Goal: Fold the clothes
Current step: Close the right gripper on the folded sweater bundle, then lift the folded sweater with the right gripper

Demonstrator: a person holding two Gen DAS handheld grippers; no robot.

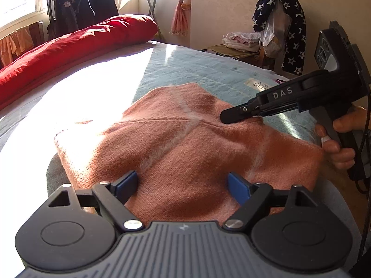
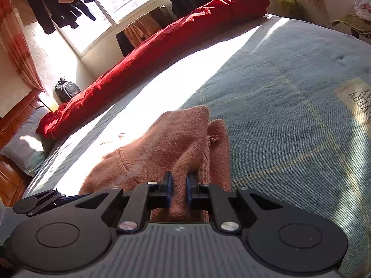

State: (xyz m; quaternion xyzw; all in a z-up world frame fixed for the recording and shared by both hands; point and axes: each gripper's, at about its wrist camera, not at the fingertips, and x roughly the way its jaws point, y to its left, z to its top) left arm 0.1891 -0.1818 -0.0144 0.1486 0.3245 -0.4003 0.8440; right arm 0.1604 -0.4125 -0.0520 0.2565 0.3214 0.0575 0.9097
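Right, my left gripper point(image 1: 183, 185) stands with its jaws spread wide over the near part of the salmon-pink sweater point(image 1: 185, 143); knit lies between the blue pads point(image 1: 126, 185), but I see them pressing on nothing. My right gripper point(image 2: 178, 186) has its jaws drawn nearly together on a raised fold of the same sweater, pinching it between the pads, and in the left wrist view its black fingers sit at the garment's right-hand edge with the person's hand point(image 1: 338, 143) on the handle behind.

The sweater lies bunched on the pale blue bedspread point(image 2: 289, 115), towards the near side of the bed. Its far edge ends in a rounded hump; a cuff-like end point(image 2: 215, 136) droops just beside the pinched fold.

Beyond the sweater the bedspread runs flat and bare, half in hard sunlight, up to a long red duvet roll point(image 2: 162, 53) along the far side. To the right the cover is open as far as a printed label patch point(image 2: 357, 102). Past the bed's right edge stands a chair with a star-patterned garment point(image 1: 292, 34) and folded laundry point(image 1: 241, 40).
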